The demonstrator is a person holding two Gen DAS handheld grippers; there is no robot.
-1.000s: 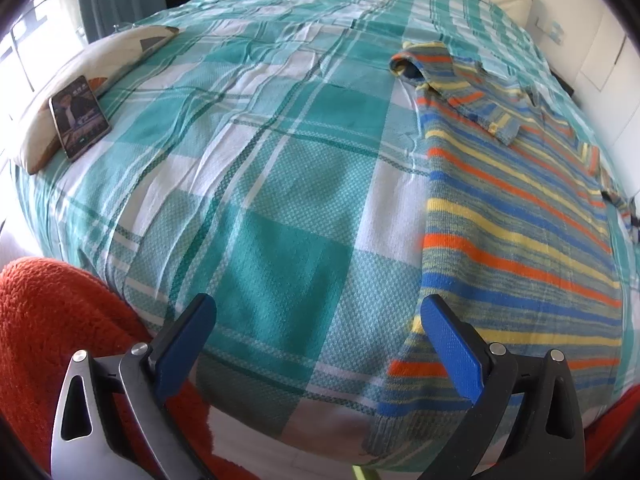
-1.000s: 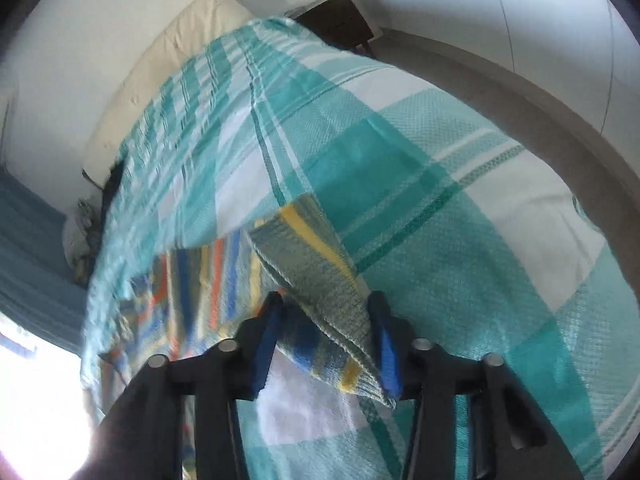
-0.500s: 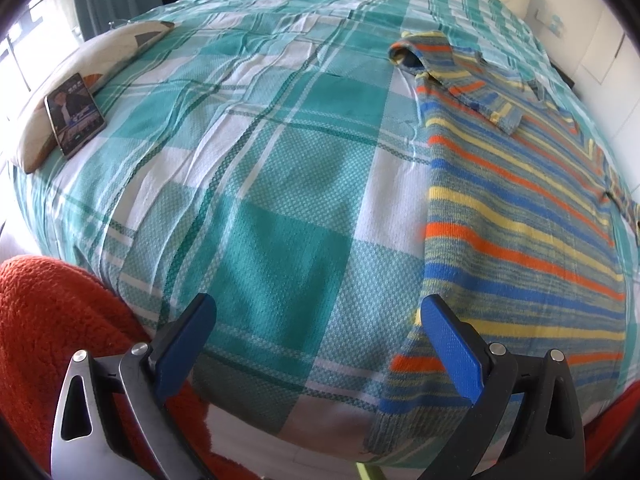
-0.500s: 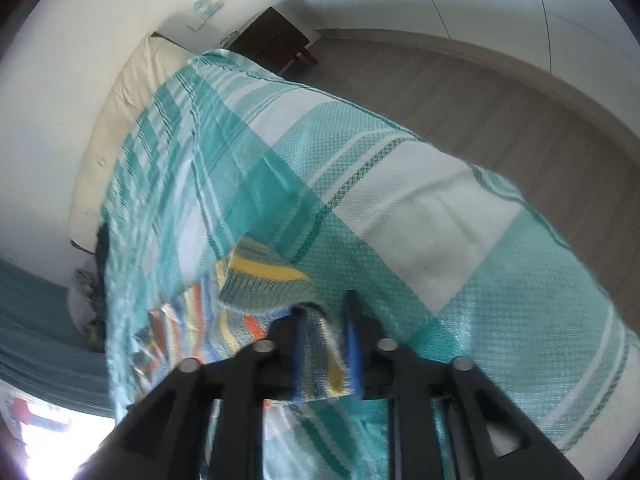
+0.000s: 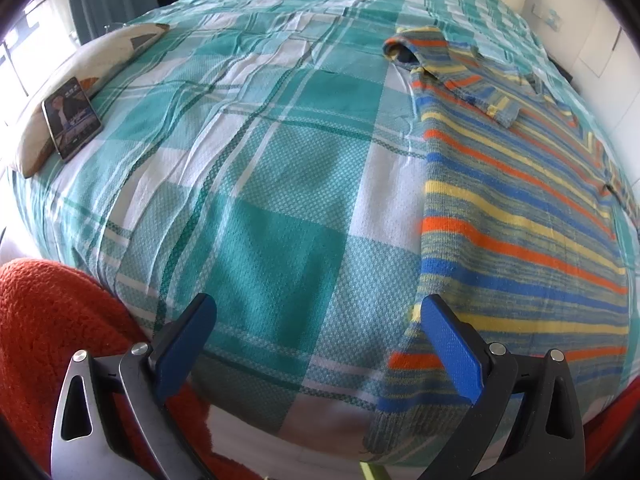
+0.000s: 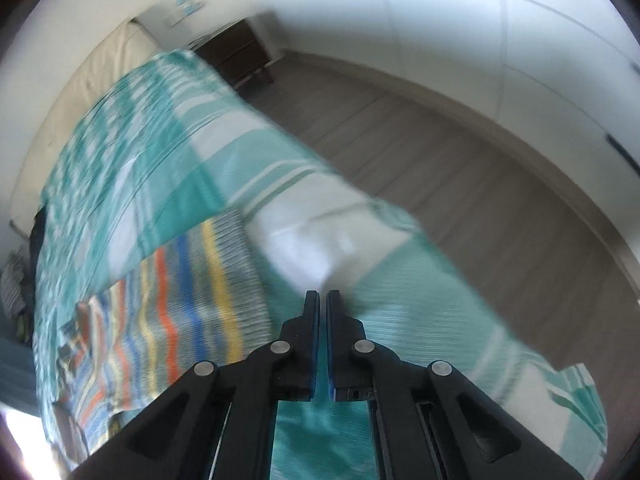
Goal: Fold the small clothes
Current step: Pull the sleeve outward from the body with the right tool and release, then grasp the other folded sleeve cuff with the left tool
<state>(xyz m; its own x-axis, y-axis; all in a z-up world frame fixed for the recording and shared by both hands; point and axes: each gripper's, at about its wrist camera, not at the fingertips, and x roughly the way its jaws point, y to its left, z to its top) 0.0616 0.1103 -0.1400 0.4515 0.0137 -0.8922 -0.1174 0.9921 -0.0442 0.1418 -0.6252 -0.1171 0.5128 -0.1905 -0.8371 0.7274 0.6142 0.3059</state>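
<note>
One striped sweater (image 5: 520, 216) is lying on one bed, which is wearing a single teal checked bedspread (image 5: 260, 184). One pillow (image 5: 76, 80) is sitting at the far side with one phone (image 5: 72, 117) leaning on it. Two grippers are showing: the left gripper (image 5: 316, 320) and the right gripper (image 6: 322, 312), each carrying two blue pads. One dark bedside table (image 6: 236, 54) is standing by the wall, and one orange fleece (image 5: 52, 320) is bunching at the bed's near edge.

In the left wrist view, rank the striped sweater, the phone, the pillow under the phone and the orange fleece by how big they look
1. striped sweater, largest.
2. orange fleece, though it is close to the camera and cut off by the frame, so unsure.
3. pillow.
4. phone, smallest.
</note>
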